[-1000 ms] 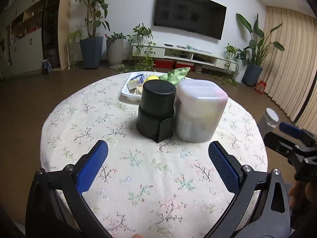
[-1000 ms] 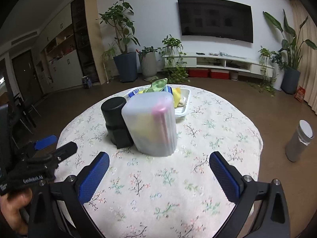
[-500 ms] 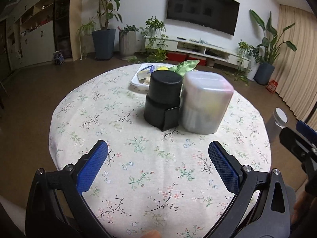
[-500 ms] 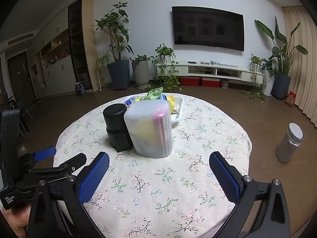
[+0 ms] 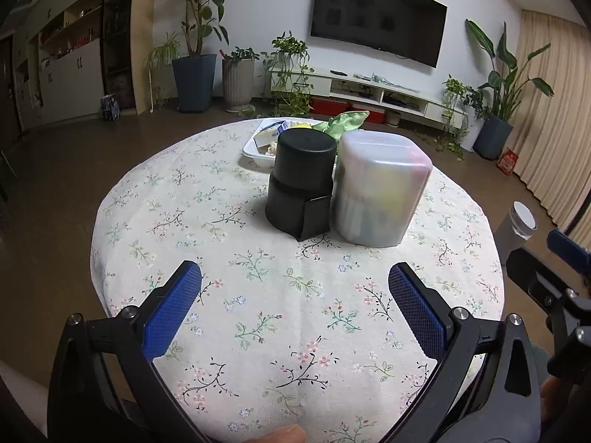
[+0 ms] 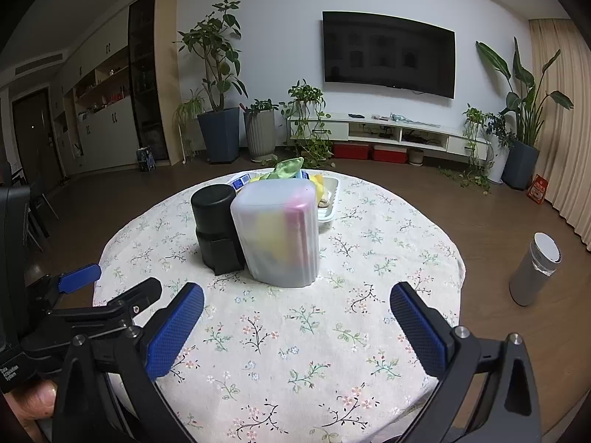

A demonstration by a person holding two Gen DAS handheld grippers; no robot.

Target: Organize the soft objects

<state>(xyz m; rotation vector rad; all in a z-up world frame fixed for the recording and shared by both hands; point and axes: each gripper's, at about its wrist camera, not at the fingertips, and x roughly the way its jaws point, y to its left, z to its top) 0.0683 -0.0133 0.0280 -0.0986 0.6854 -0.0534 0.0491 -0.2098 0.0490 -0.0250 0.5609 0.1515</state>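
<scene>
Centre frame: frosted container [image 5: 380, 188] lidded, soft items inside; more wait in white tray [image 6: 330, 205] behind. Left gripper [image 5: 293, 308], right gripper [image 6: 295, 326] spread wide, empty — task seemingly unfinished.

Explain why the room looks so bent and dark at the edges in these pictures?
Fisheye lenses: in the left wrist view the curtain bows and the corners go black; the right wrist view curves the television likewise. Light is soft, shadows faint; the translucent container blurs its contents.
</scene>
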